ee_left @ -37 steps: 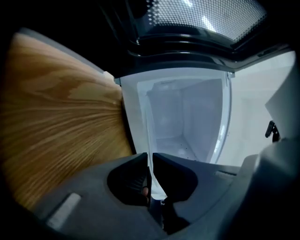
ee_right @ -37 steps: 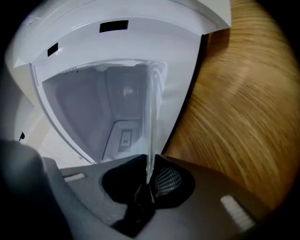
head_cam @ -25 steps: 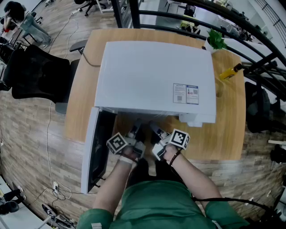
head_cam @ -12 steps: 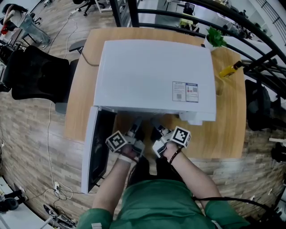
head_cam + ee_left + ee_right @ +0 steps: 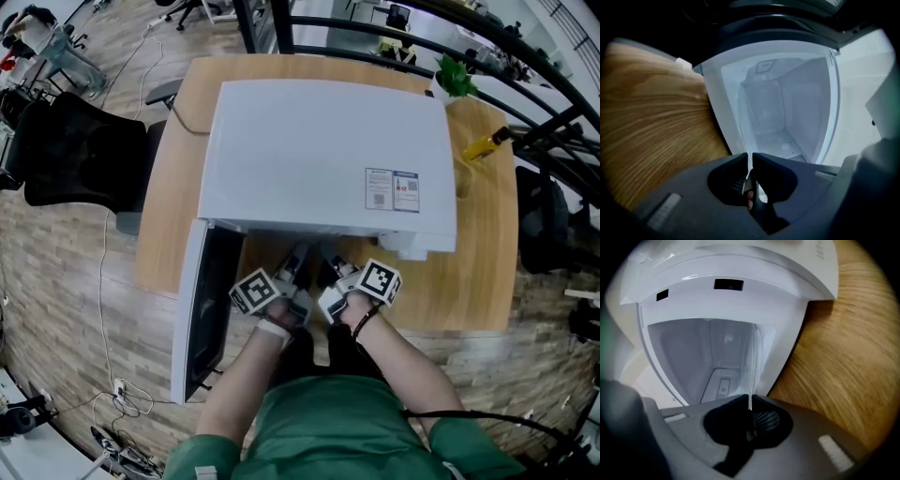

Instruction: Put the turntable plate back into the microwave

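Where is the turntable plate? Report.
In both gripper views the turntable plate stands edge-on before the open microwave, pinched by left gripper and right gripper, whose jaws just closed.

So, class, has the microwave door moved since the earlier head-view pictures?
No. The microwave door stays swung open, at the same place against the table's front edge.

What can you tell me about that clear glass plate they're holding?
The clear glass turntable plate is thin and see-through, edge-on in both gripper views. The left gripper pinches its near rim; the right gripper has just closed on it too. It is held at the mouth of the open white microwave.
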`<state>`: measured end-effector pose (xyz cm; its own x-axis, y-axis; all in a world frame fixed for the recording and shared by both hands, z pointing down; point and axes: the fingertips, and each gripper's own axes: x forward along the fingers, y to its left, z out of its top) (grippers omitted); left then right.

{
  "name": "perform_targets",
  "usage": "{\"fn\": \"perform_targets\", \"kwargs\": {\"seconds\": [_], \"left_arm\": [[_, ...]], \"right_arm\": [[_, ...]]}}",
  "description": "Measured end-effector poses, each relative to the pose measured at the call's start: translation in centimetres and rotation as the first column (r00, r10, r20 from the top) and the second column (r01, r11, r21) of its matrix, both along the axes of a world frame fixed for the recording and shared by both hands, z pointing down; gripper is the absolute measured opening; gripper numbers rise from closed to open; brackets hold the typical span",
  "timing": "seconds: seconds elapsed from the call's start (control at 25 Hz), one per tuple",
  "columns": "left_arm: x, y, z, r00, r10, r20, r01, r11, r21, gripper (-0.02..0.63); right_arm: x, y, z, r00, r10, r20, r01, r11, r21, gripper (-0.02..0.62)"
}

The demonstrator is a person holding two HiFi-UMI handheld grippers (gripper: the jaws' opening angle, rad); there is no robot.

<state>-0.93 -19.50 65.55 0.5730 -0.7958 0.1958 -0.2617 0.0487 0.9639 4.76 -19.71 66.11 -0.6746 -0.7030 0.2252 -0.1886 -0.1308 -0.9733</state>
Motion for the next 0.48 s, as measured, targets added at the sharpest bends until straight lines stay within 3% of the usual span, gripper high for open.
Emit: {"fn": "perform_targets", "kwargs": {"seconds": [0.32, 0.48], "left_arm": [[0.27, -0.53, -0.08, 0.994, 0.021, 0.11, -0.024, 0.999, 0.024, 0.048], [0.31, -0.68, -0.04, 0.992, 0.023, 0.125, -0.026, 0.999, 0.021, 0.049]], "right_arm": [[0.26, -0.53, -0.26, 0.992, -0.017, -0.128, 0.024, 0.998, 0.051, 0.034], [0.34, -0.65, -0.21, 0.99, -0.007, -0.139, 0.012, 0.999, 0.033, 0.034]]}}
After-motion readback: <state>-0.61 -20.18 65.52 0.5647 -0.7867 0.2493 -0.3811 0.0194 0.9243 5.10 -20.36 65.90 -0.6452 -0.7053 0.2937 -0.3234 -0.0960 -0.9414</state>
